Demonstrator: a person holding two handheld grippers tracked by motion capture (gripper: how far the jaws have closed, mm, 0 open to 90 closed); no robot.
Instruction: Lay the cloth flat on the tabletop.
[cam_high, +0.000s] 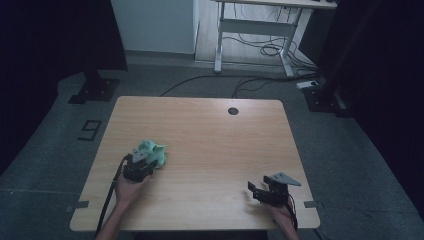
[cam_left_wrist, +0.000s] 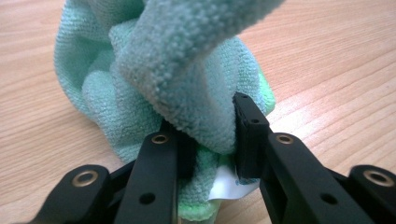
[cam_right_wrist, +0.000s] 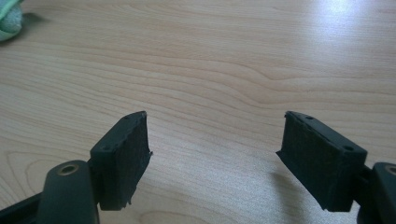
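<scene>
We find the left gripper (cam_left_wrist: 212, 140) fingers clamped on the green cloth (cam_left_wrist: 173, 88) bunched at the tabletop's (cam_high: 210, 145) left, right gripper (cam_right_wrist: 212, 158) fingers open; we advise lifting slowly, keeping the fold pinched.

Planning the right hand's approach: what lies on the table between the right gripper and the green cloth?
Nothing: bare wood table separates the right gripper from the green cloth, as the high view shows.

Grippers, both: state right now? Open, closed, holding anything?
Left gripper: jaws closed on a fold of the green cloth, bunched on the table.
Right gripper: jaws open, nothing between them.
</scene>
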